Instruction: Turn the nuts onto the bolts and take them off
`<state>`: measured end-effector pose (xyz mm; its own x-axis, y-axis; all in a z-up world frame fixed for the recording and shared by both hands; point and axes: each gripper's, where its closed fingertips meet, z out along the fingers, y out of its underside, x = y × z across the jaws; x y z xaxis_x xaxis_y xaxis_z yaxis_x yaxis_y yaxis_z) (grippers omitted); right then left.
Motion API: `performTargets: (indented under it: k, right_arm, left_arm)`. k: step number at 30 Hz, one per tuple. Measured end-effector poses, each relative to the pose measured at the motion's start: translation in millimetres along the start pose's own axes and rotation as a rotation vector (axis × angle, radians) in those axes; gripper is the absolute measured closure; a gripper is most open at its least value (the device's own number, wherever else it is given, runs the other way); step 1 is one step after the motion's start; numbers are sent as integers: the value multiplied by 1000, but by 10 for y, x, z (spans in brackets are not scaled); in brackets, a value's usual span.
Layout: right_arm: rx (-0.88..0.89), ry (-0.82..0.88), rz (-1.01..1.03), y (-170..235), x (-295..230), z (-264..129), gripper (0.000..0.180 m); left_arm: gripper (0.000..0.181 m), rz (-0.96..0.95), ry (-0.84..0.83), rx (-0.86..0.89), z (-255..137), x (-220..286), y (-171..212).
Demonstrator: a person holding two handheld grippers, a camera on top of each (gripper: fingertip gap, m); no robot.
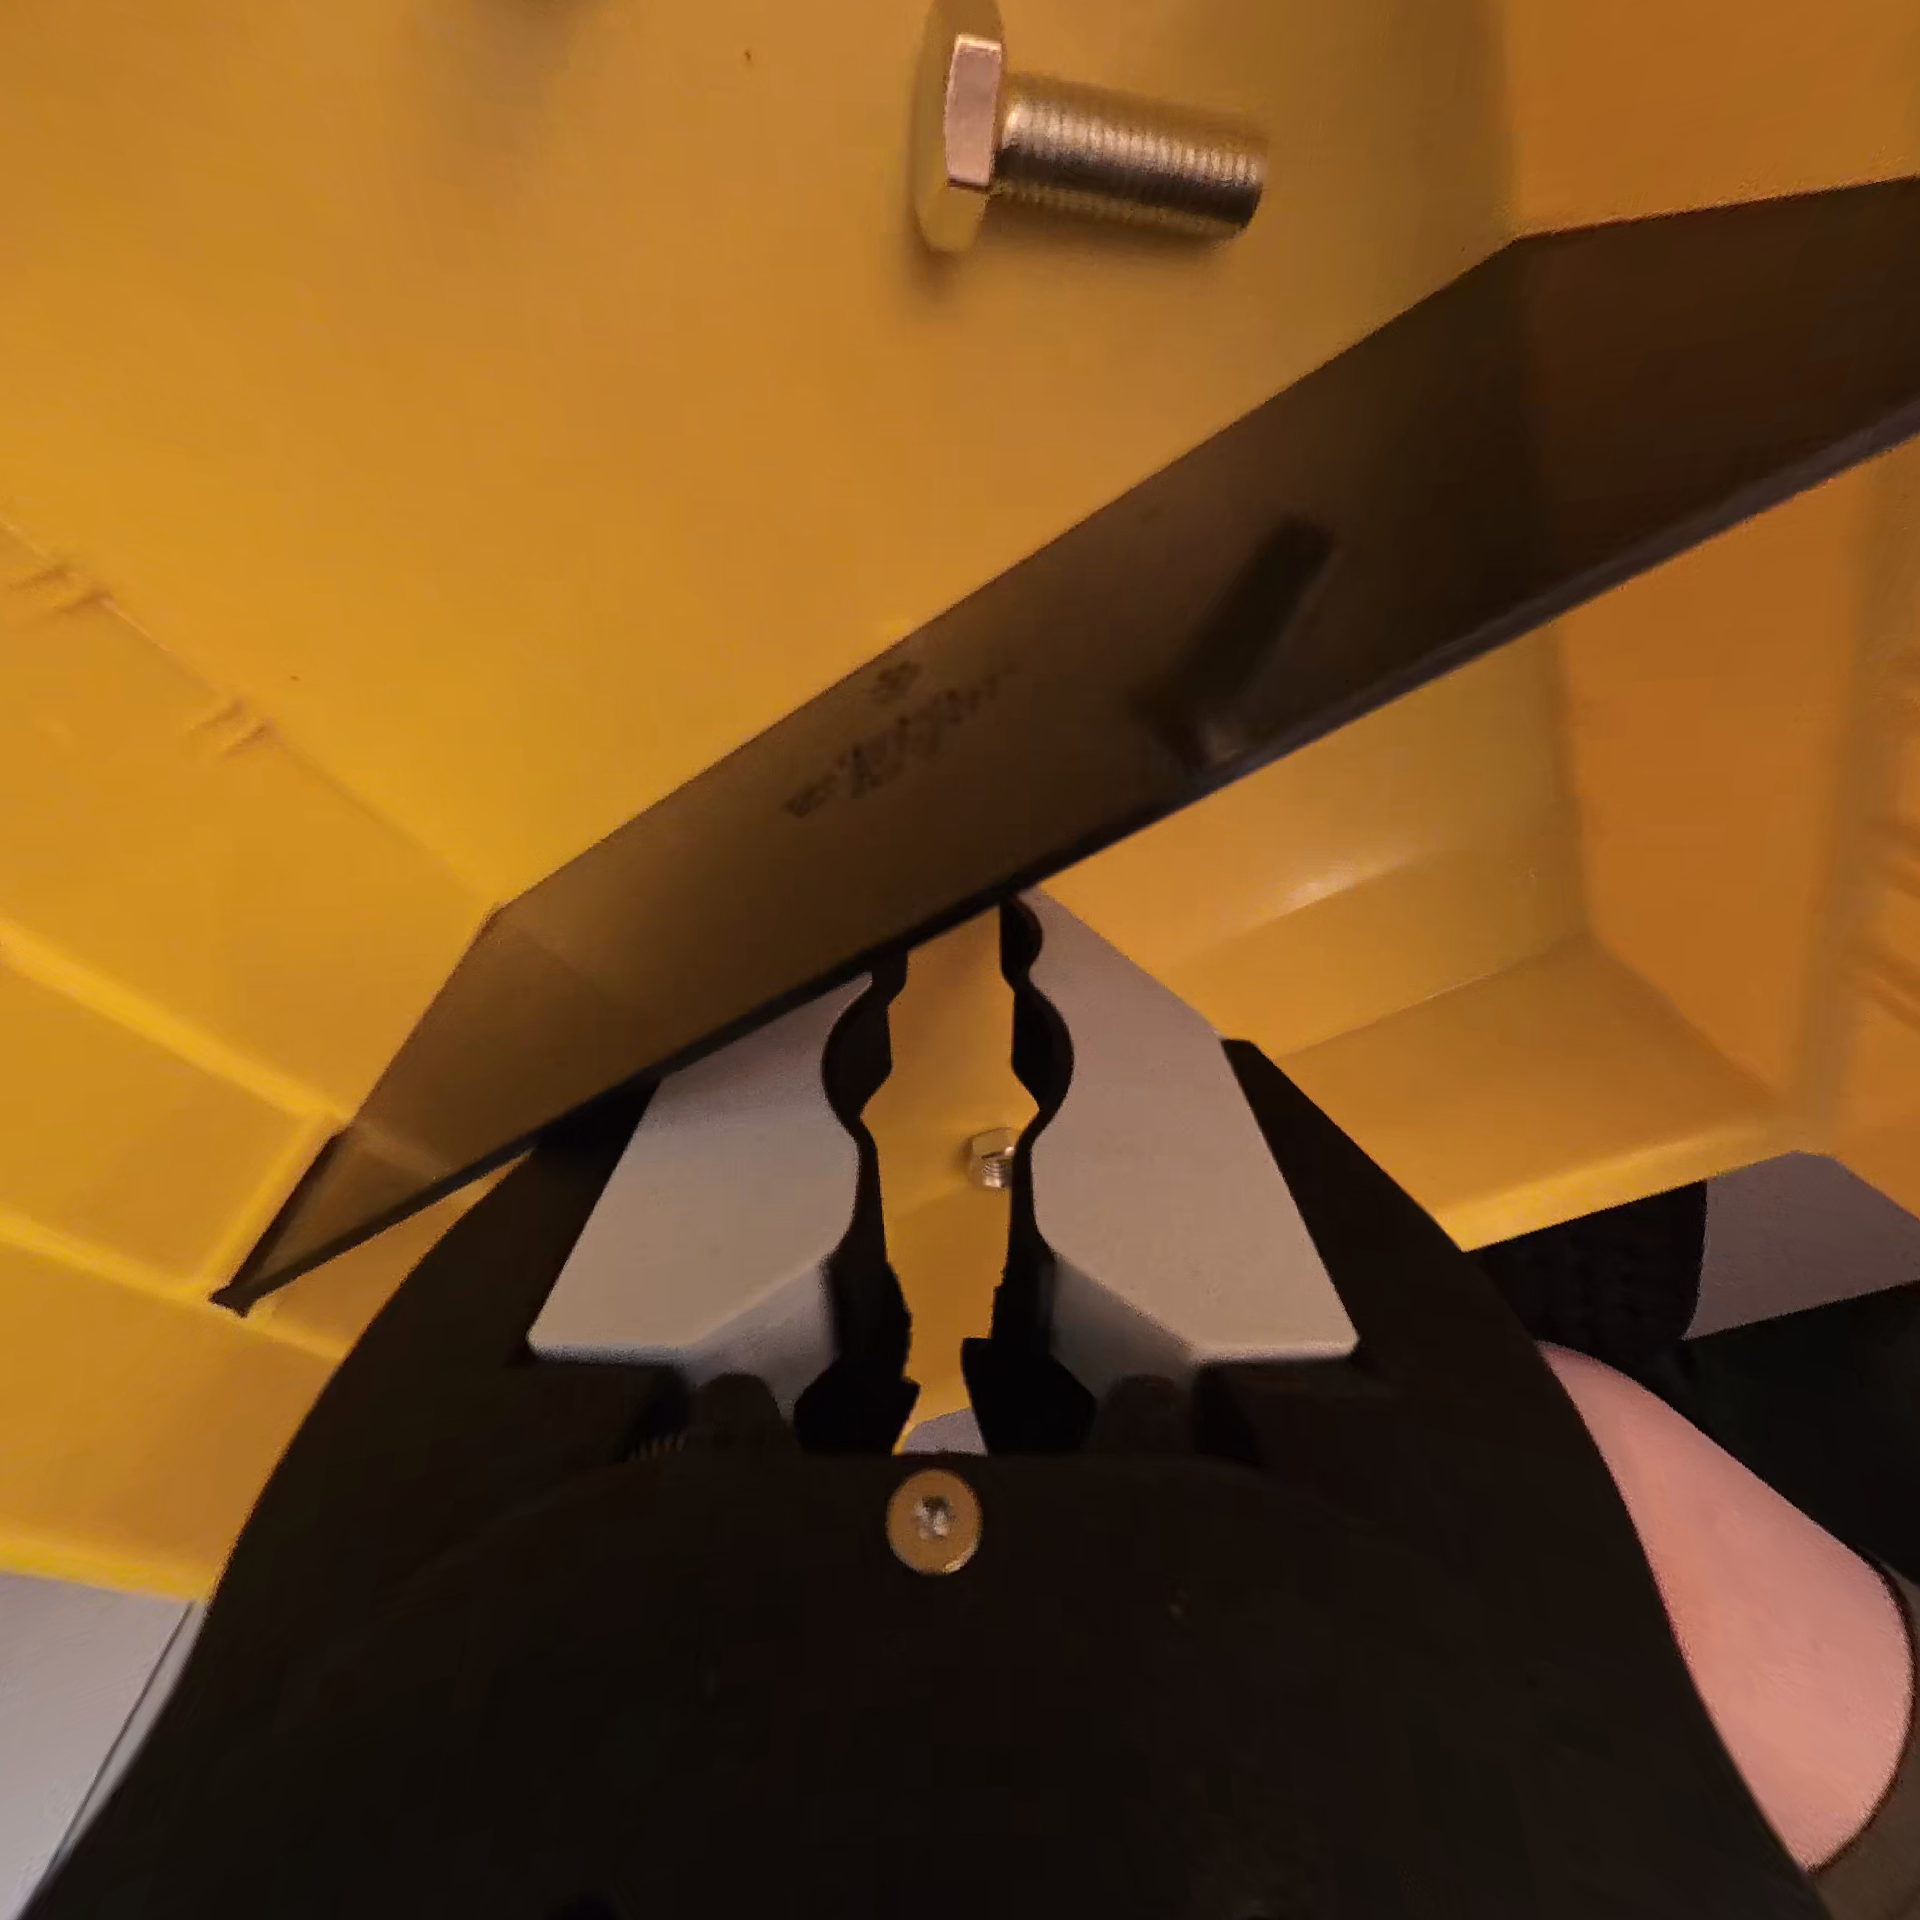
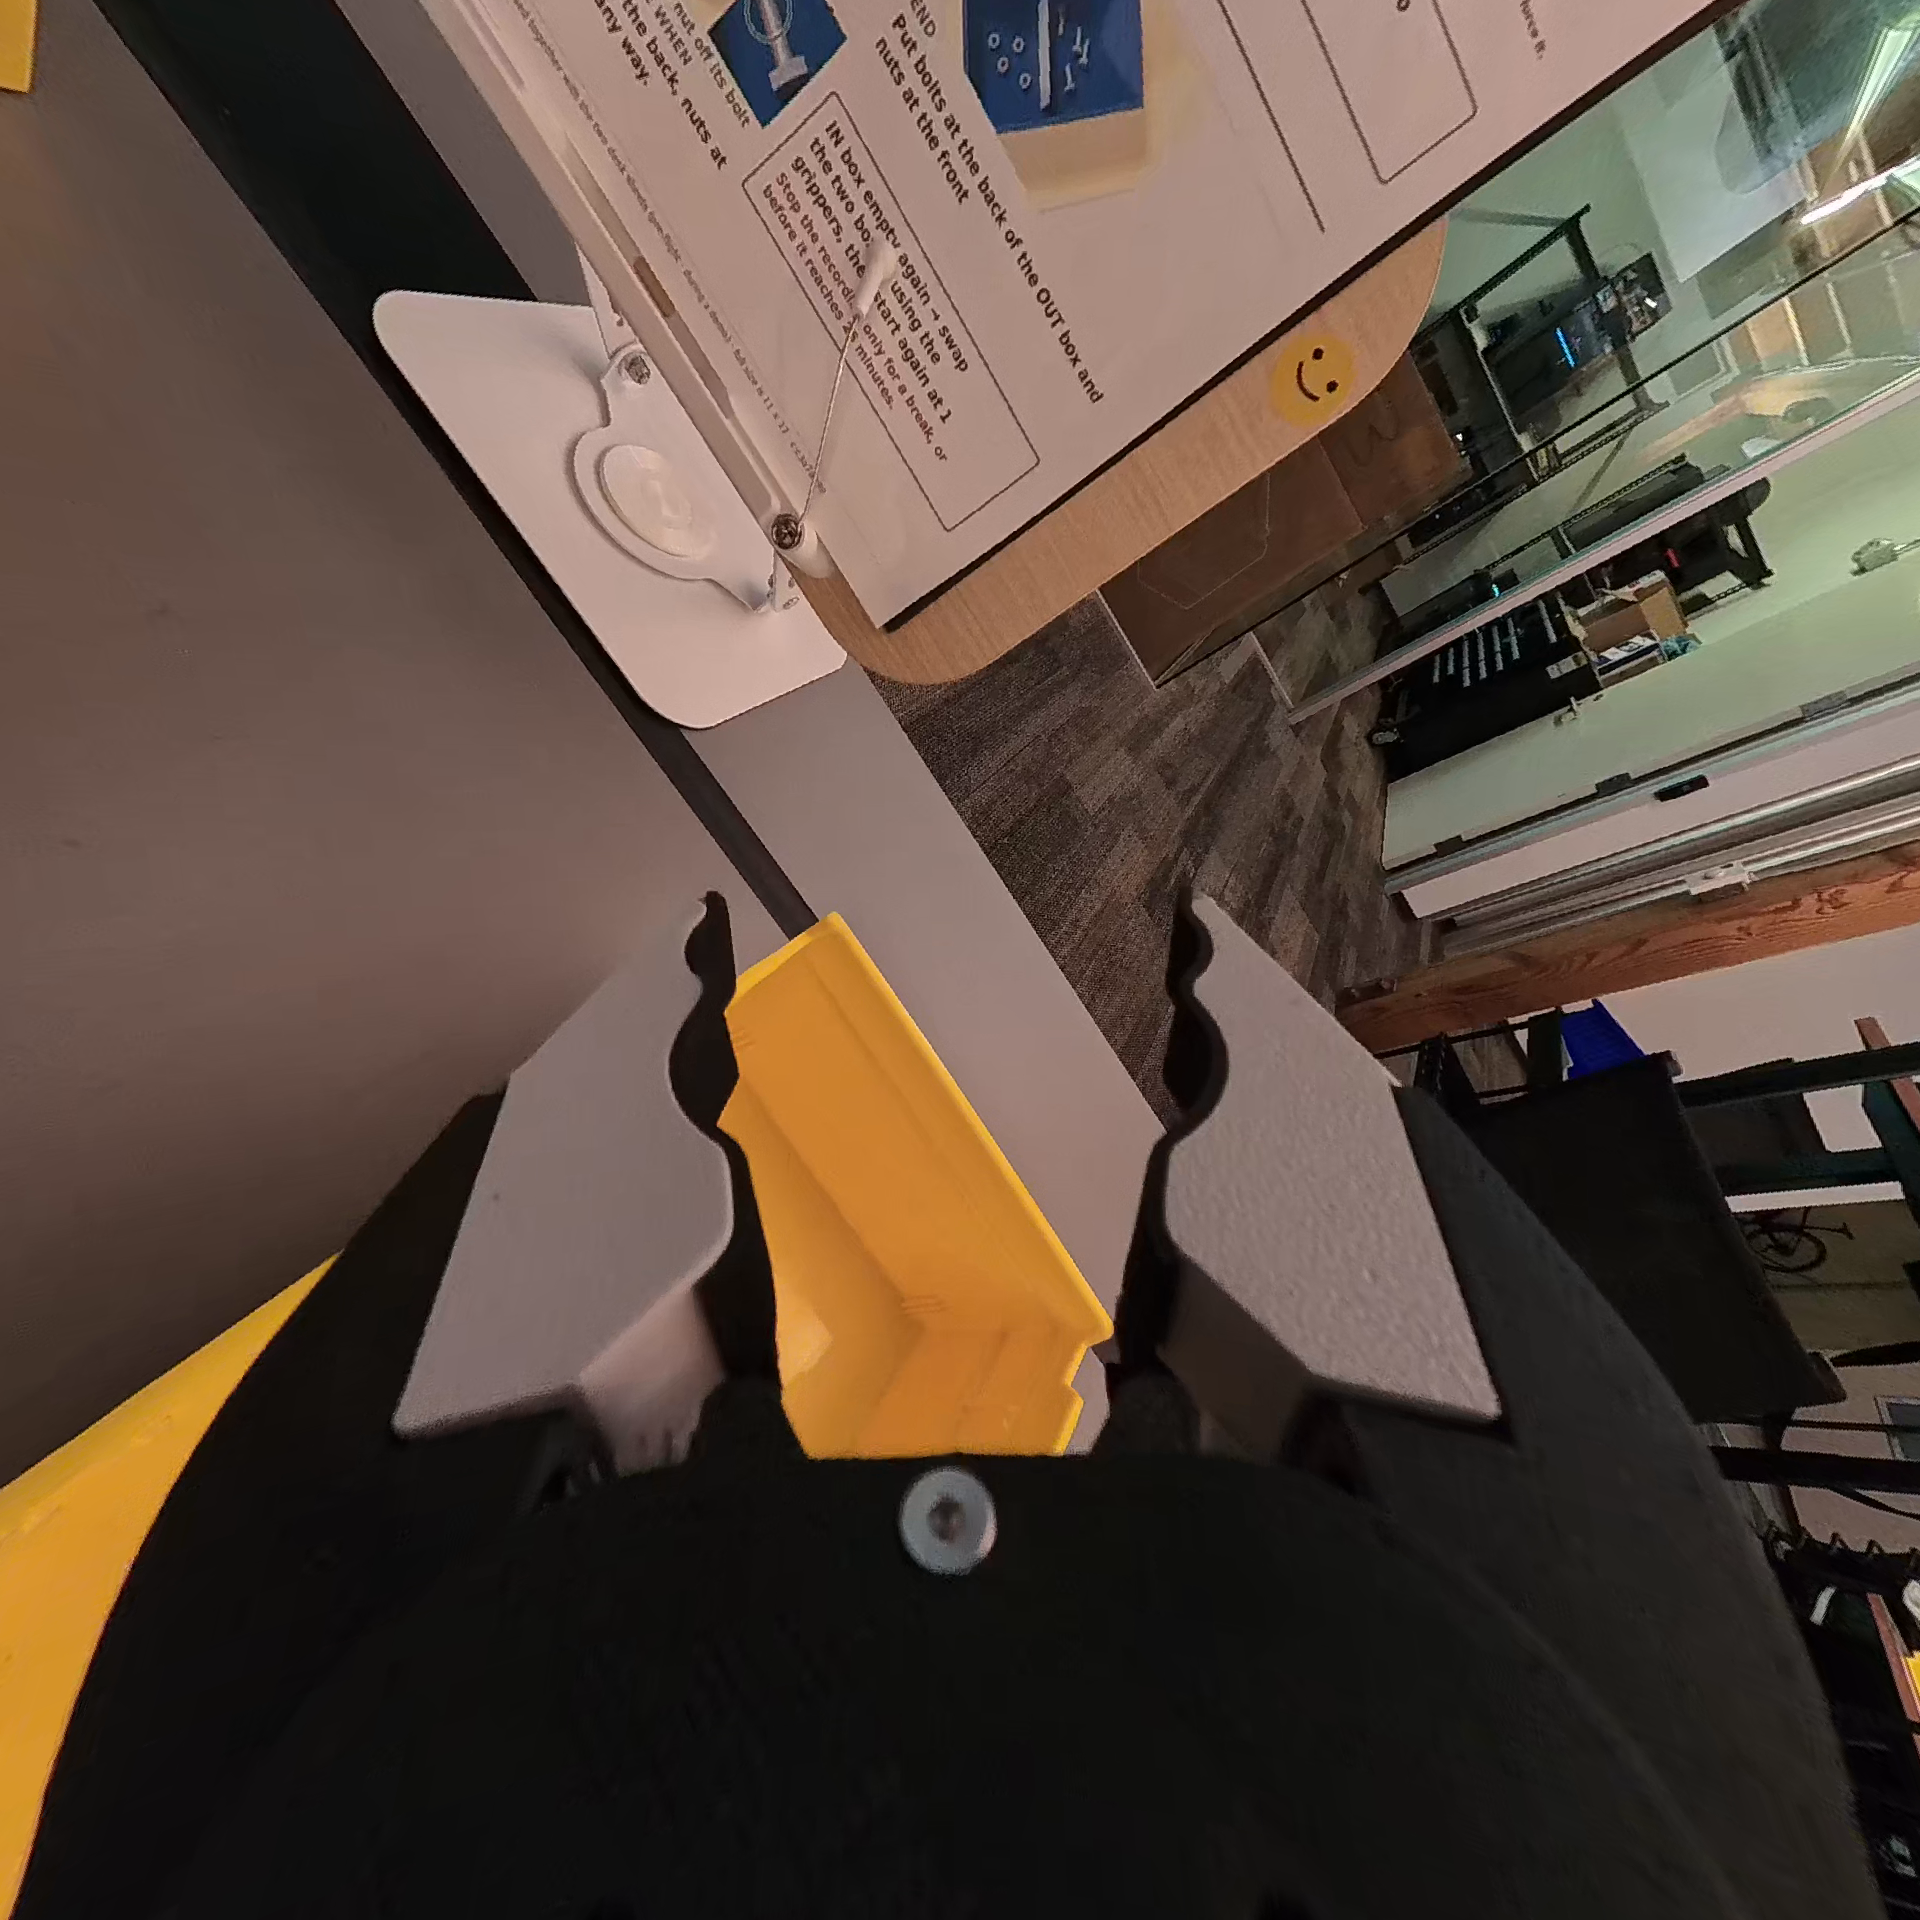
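A silvery hex-head bolt (image 1: 1091, 145) lies on its side on the yellow bin's floor, bare-threaded. A small hex nut (image 1: 989, 1161), apparently loose, lies well apart.

Warm, dim light is falling on the yellow bin (image 1: 520, 416), the dark divider (image 1: 1039, 644) is looking slightly blurred, while wide-angle distortion is bending the far glass walls (image 2: 1662, 520).

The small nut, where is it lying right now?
In the left wrist view, the small nut lies on the yellow bin floor, behind the black divider, seen between the left gripper fingers, nearer the right one.
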<state>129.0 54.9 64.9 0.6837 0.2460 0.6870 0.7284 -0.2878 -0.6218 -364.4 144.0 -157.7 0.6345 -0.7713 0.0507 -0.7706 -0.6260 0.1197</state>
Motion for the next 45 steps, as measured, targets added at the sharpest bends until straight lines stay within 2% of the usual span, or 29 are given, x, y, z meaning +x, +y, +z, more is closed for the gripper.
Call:
performTargets:
  k: [7,15,20,26,33,45]
  right_arm:
    - [-21,-14,-13,35,-38,25,97]
    - [-41,-29,-22,71,-74,47,97]
    - [-59,-34,-34,102,-95,69,97]
    - [-61,-37,-37,111,-96,63,97]
    - [-71,-48,-44,129,-121,73,97]
    - [-96,-56,-57,174,-147,97,97]
  left_arm:
    - [165,9,-10,-20,0,-7,5]
    - [166,79,30,-67,-60,130,260]
    - [166,88,38,-70,-31,151,221]
    - [153,79,32,-84,7,126,196]
    - [164,100,31,-102,27,152,187]
    - [165,112,13,-121,31,122,232]
